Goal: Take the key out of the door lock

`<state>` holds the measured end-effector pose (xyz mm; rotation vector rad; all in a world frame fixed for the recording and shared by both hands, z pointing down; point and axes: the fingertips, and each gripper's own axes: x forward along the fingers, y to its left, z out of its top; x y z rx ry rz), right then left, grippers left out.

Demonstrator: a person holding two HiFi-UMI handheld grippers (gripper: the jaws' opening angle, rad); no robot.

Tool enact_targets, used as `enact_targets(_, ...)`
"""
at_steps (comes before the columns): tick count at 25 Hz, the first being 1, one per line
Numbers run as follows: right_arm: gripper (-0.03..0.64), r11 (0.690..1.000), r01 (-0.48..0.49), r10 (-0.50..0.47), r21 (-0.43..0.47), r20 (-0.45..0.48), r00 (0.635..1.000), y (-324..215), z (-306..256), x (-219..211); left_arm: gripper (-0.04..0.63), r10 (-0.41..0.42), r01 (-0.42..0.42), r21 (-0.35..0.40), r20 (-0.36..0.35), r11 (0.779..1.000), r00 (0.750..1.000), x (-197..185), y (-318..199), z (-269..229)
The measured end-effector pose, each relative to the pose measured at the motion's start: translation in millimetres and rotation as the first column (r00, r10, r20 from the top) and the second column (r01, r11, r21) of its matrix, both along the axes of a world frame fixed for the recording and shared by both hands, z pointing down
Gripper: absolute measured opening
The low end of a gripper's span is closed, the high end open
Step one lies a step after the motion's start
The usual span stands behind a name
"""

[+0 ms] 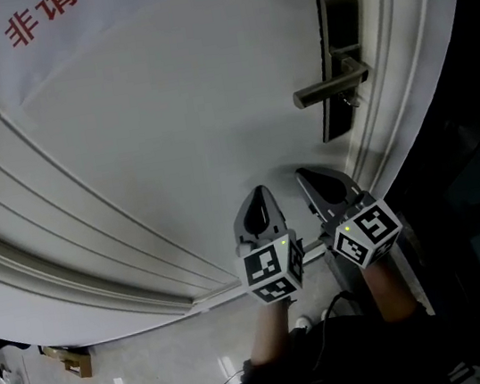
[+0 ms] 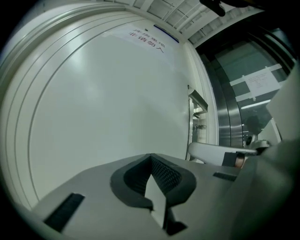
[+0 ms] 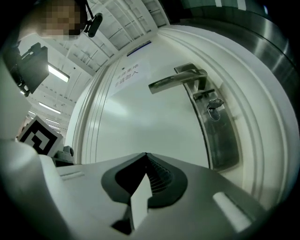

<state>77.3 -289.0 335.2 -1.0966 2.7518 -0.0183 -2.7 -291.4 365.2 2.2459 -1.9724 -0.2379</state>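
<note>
The left hand-held gripper (image 1: 259,195) and the right hand-held gripper (image 1: 313,175) are hovering side by side in front of the white door (image 1: 168,135), each with its jaws pressed together on nothing. The key (image 3: 215,109) is sitting in the lock plate (image 1: 333,63) just under the lever handle (image 1: 330,87), apart from both grippers.
</note>
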Motion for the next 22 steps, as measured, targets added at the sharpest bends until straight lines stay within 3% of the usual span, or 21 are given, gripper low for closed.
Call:
enact_targets(4,0.002,0.998,-0.045,0.048,0.039,-0.063,0.997,-3,-1,13,0.000,0.008,-0.009,0.006,0.007,1.000,1.000,8,-2,-2)
enact_targets(12,0.010,0.961,-0.141,0.195,0.238,-0.221,0.956,-1,-35,59,0.000,0.016,-0.016,0.003,-0.005,1.000,1.000,14,-5,0)
enact_targets(16,0.030,0.921,-0.198,0.317,0.334,-0.354,0.880,-8,-49,80,0.000,0.029,-0.029,0.001,-0.005,1.000,1.000,18,-5,0)
enact_targets(22,0.065,0.853,-0.192,0.463,0.485,-0.534,0.708,-33,-57,98,0.000,0.037,-0.037,0.006,0.002,0.999,0.999,21,-3,-1)
